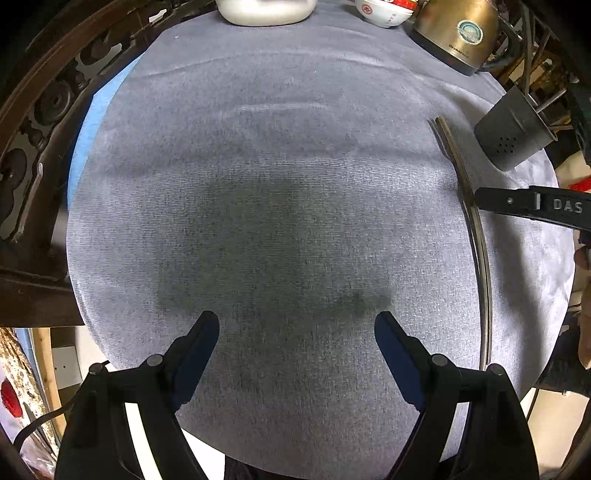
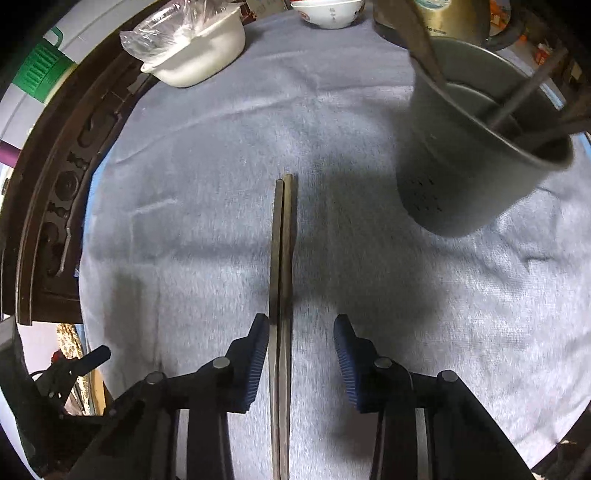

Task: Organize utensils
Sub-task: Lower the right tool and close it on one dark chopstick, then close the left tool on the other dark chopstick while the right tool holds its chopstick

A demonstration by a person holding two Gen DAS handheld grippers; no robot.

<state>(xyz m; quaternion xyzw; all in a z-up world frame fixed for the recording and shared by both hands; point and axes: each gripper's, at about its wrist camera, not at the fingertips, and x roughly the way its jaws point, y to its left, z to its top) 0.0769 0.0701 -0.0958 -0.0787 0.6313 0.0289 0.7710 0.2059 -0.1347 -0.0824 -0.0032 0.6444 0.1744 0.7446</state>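
A pair of dark chopsticks point(image 2: 281, 266) lies side by side on the grey cloth point(image 2: 184, 221), pointing away from me. My right gripper point(image 2: 301, 325) is open and straddles the chopsticks, its left fingertip point(image 2: 260, 332) close beside them. A dark grey utensil holder point(image 2: 472, 158) stands at the right with several utensils in it. In the left wrist view the chopsticks point(image 1: 476, 229) lie at the right, the holder point(image 1: 513, 133) is beyond them, and the right gripper's finger point(image 1: 532, 205) reaches in over them. My left gripper point(image 1: 297, 325) is open and empty above bare cloth.
A white pot point(image 2: 199, 55) covered with plastic, a white bowl point(image 2: 328, 13) and a brass kettle point(image 1: 458, 33) stand along the far edge. A carved dark wooden frame point(image 1: 40, 122) borders the table on the left.
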